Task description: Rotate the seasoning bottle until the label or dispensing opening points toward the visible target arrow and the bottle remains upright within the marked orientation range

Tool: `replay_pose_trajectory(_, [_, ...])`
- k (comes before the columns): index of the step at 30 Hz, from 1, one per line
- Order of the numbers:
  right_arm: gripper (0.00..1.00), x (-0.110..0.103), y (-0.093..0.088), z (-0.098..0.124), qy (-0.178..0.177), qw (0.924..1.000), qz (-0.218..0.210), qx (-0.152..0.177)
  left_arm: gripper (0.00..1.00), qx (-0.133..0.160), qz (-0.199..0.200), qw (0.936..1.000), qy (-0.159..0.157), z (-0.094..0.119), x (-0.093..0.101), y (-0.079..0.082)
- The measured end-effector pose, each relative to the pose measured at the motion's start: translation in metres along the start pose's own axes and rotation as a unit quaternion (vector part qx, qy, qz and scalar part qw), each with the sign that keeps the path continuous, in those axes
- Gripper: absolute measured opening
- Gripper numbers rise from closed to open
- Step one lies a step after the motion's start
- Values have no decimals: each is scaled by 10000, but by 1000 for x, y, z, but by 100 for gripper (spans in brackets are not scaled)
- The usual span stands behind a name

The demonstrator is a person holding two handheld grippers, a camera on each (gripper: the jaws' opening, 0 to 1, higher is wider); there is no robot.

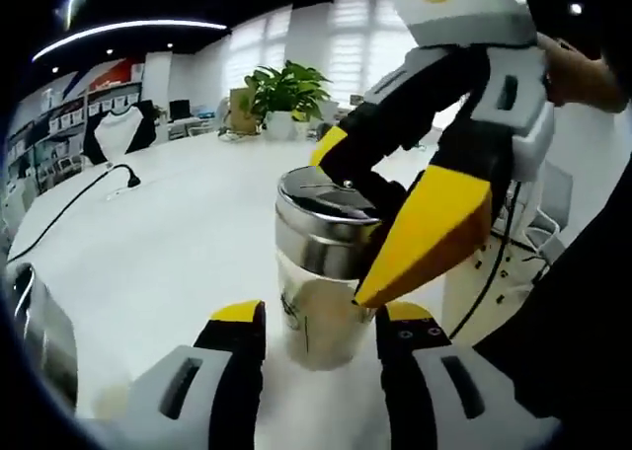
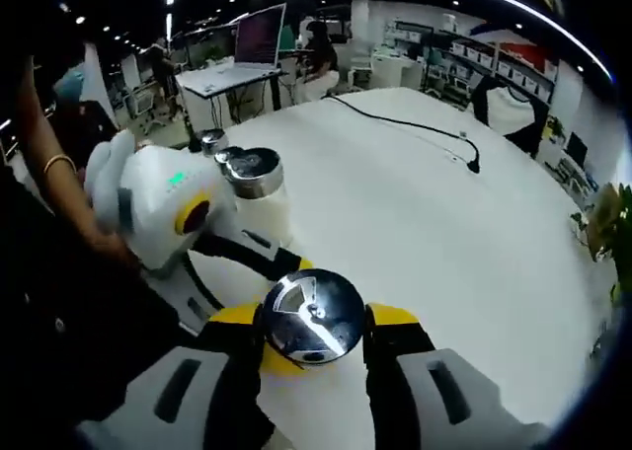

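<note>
The seasoning bottle [image 1: 321, 322] is a clear glass jar with a shiny metal lid [image 1: 321, 208], standing upright on the white table [image 1: 148, 243]. My left gripper [image 1: 321, 317] has its jaws on either side of the glass body, low down, pressed close to it. My right gripper [image 1: 346, 223] reaches in from the upper right, its yellow fingertips [image 1: 434, 228] clamped on the lid. In the right gripper view I look down on the lid [image 2: 311, 317], held between my right gripper [image 2: 314, 322] jaws, with the left gripper's white body [image 2: 158, 198] beside it.
A second jar with a metal lid [image 2: 257, 184] stands behind the left gripper, with smaller lids [image 2: 212, 139] past it. A black cable [image 2: 415, 124] crosses the table. A potted plant [image 1: 286, 90] stands at the far edge. A person's arm [image 2: 54, 164] is at the left.
</note>
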State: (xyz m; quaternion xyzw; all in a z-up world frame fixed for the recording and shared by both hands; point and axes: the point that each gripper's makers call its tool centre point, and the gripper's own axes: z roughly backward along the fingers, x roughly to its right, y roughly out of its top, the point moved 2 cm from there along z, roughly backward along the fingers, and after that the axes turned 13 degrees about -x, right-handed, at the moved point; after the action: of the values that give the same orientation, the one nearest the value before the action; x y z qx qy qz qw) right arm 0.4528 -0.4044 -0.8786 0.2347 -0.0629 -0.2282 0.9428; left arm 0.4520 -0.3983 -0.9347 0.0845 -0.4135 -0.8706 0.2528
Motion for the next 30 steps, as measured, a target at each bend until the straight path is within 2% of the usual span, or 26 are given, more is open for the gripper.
replay_pose_trajectory(6, [37,-3,0,0,391,9964,750,-28,43,46,-78,9995,-288,0,1,3])
replay_pose_trajectory(9, [37,-3,1,0,426,9945,951,-104,42,-32,-156,9989,-449,1,2,0])
replay_pose_trajectory(13, [38,-3,1,-1,295,9951,930,-176,41,44,-81,9984,-559,-1,1,-2])
replay_pose_trajectory(15, [38,-2,1,-1,184,9967,777,-169,41,63,133,9984,-550,-1,0,-4])
replay_pose_trajectory(17, [38,-1,1,-1,5,9989,446,-141,41,72,201,9989,-423,-1,1,-4])
replay_pose_trajectory(20, [38,1,-2,0,-238,9992,-271,-148,41,41,399,9989,-234,-2,1,-5])
replay_pose_trajectory(22, [37,1,-8,-1,-378,9961,-731,-310,41,55,596,9982,-95,-4,0,-5])
replay_pose_trajectory(24, [37,1,-9,-1,-511,9943,-887,-299,42,17,762,9971,-2,-5,0,-5])
replay_pose_trajectory(25, [37,0,-10,0,-535,9903,-1249,-296,41,-7,819,9966,107,-5,0,-5])
replay_pose_trajectory(26, [37,-1,-8,0,-517,9892,-1357,-213,41,-28,824,9964,169,-5,0,-4])
replay_pose_trajectory(28, [37,2,-7,2,-622,9820,-1779,-130,41,-117,785,9962,364,-6,0,-5])
replay_pose_trajectory(30, [37,2,-5,1,-702,9804,-1834,-135,40,-181,650,9968,430,-7,0,-6])
